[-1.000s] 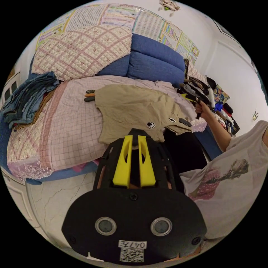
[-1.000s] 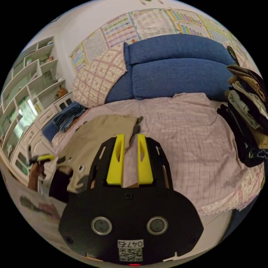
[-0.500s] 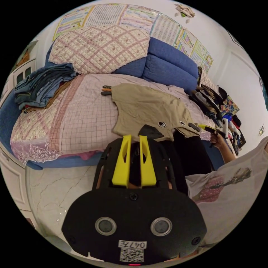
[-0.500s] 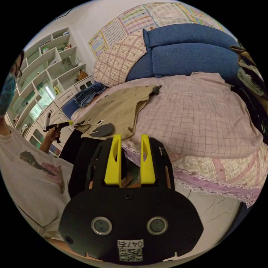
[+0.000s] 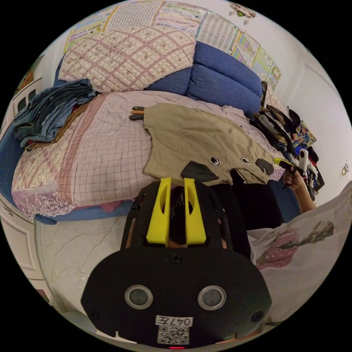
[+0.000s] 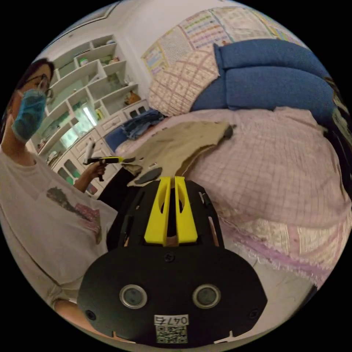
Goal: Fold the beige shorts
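The beige shorts [image 5: 198, 139] lie spread flat on the pink checked bed cover [image 5: 106, 154]. Their near end, with dark grey patches and printed eyes, hangs over the bed's edge. My left gripper [image 5: 177, 180] hovers just short of that edge with its jaws slightly apart and nothing between them. In the right gripper view the shorts [image 6: 179, 145] lie ahead and to the left. My right gripper [image 6: 172, 179] is held off the bed, its jaws almost touching and empty. A hand holds the right gripper [image 5: 284, 163] beside the shorts' corner, and another hand holds the left gripper [image 6: 108, 159].
A pile of jeans [image 5: 51, 106] sits at the bed's left end, a quilted pillow [image 5: 128, 55] and blue cushions [image 5: 223, 80] at the back, stacked clothes [image 5: 278, 124] on the right. White shelves [image 6: 84, 91] stand behind the person in a white T-shirt [image 6: 47, 220]. Pale floor [image 5: 73, 249] lies below.
Both grippers have drawn back from the shorts, which now rest on the bed. The right jaws, wide apart half a second ago, have come together.
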